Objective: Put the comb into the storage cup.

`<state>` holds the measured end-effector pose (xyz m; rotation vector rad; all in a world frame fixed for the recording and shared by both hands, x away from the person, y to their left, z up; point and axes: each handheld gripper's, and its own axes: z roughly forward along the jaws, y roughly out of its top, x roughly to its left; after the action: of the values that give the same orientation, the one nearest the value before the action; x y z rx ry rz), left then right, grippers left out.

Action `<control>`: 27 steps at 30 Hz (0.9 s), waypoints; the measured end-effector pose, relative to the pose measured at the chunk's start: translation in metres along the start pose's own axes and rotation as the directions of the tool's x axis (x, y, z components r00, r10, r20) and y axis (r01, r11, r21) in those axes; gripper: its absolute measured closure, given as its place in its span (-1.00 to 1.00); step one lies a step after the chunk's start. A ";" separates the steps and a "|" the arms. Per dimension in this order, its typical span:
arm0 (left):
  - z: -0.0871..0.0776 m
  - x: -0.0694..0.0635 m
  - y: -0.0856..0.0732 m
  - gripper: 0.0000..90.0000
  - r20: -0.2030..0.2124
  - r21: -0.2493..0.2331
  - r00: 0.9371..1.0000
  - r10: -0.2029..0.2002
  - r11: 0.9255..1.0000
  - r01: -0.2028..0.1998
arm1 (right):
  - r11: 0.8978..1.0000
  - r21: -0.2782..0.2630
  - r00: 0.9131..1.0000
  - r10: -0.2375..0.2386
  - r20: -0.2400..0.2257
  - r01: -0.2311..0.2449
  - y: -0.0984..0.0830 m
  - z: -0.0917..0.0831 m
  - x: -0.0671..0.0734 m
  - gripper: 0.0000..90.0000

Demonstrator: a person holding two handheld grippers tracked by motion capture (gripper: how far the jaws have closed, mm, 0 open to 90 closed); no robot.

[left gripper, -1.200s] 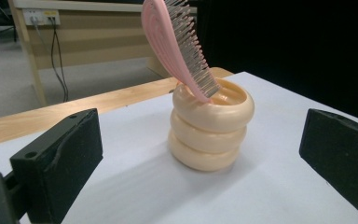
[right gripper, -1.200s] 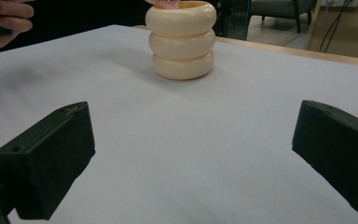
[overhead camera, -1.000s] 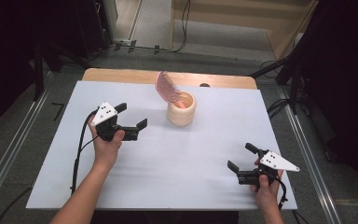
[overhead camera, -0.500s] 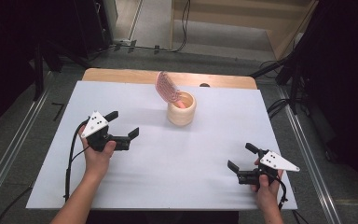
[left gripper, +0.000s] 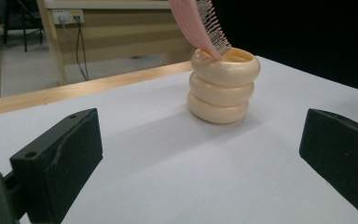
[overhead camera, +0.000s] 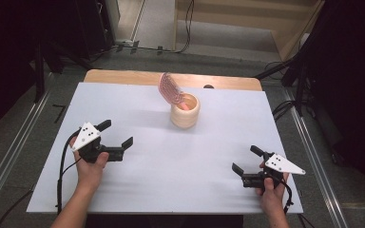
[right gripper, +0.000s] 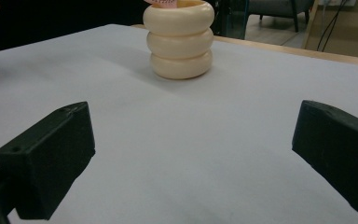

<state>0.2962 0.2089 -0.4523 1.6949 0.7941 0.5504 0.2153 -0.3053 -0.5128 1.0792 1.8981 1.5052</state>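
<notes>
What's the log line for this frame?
left gripper: open, empty, over table | right gripper: open, empty, near front edge | hairbrush: standing tilted in holder | table

One table (overhead camera: 171, 171) stands under a white top. On it is one cream holder (overhead camera: 185, 111), built of three stacked rings. One pink hairbrush (overhead camera: 169, 89) leans out of the holder. There are two grippers, the left gripper (overhead camera: 116, 137) and the right gripper (overhead camera: 246, 161), each with two black jaws, and two hands, one on each gripper.
</notes>
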 end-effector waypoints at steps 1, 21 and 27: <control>-0.002 0.001 -0.002 -1.00 -0.005 0.000 1.000 0.004 1.000 -0.004 | 1.000 0.000 1.000 0.000 0.000 0.000 0.000 0.000 0.000 -1.00; -0.045 0.021 -0.032 -1.00 -0.086 0.025 0.996 -0.029 0.999 0.032 | 1.000 0.002 1.000 0.002 0.004 -0.002 0.000 0.000 0.000 -1.00; -0.058 0.027 -0.039 -1.00 -0.106 0.037 0.994 -0.040 0.998 0.044 | 1.000 0.002 1.000 0.000 0.006 0.000 0.000 0.000 0.000 -1.00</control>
<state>0.2636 0.2721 -0.4758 1.6920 0.9197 0.6024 0.2156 -0.3053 -0.5130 1.0838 1.8953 1.4993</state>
